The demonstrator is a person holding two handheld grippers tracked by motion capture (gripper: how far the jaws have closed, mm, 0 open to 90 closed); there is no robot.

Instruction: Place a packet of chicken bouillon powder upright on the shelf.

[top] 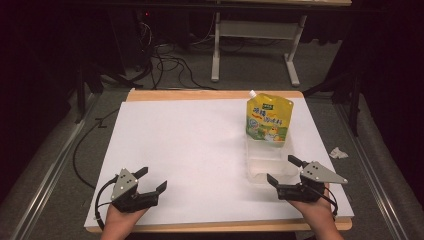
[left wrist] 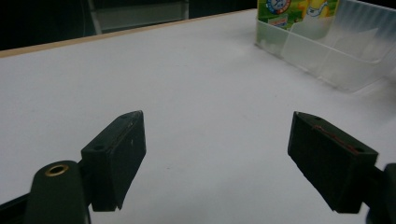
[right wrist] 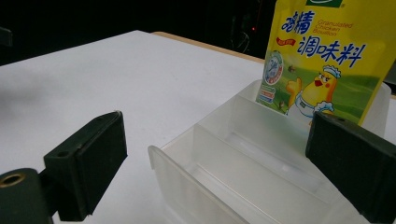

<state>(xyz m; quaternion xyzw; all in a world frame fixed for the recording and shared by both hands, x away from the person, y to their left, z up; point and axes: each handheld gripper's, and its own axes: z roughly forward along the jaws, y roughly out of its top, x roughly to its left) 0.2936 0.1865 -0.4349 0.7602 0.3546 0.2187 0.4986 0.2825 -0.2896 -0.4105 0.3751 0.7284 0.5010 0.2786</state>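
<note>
**Pouch dead ahead of my right hand**

My right hand-held gripper sits at the near right edge of the worktop, jaws spread wide and holding nothing. Just beyond its tips lies the clear divided tray, its long axis running away from me. At the tray's far end stands the yellow seasoning pouch, upright in the last compartment, spout at its top left corner. From the right gripper view the pouch rises straight ahead past the tray's empty near compartments.

My left hand-held gripper is also open and empty, well apart at the near left, with bare worktop between it and the tray. I judge the right hand the nearer one: a forward reach over the tray meets the pouch.
</note>
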